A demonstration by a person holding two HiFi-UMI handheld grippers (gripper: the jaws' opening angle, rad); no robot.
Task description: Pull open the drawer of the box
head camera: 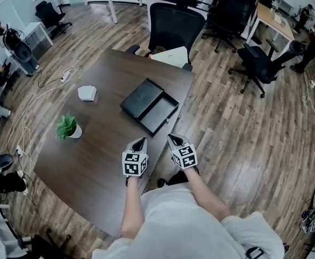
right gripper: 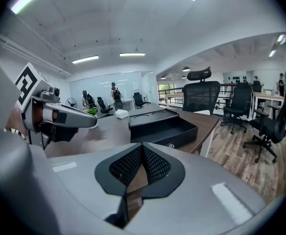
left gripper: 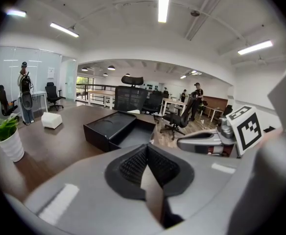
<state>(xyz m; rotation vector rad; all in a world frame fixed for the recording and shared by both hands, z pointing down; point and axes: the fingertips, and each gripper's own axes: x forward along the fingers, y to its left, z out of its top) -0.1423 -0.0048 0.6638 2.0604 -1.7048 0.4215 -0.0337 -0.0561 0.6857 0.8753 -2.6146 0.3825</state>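
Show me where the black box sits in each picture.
Head view: black box, near the middle of the picture.
Left gripper view: left of centre, at mid-height.
Right gripper view: just right of centre, at mid-height.
Shared landmark: white block, left of the box in every view.
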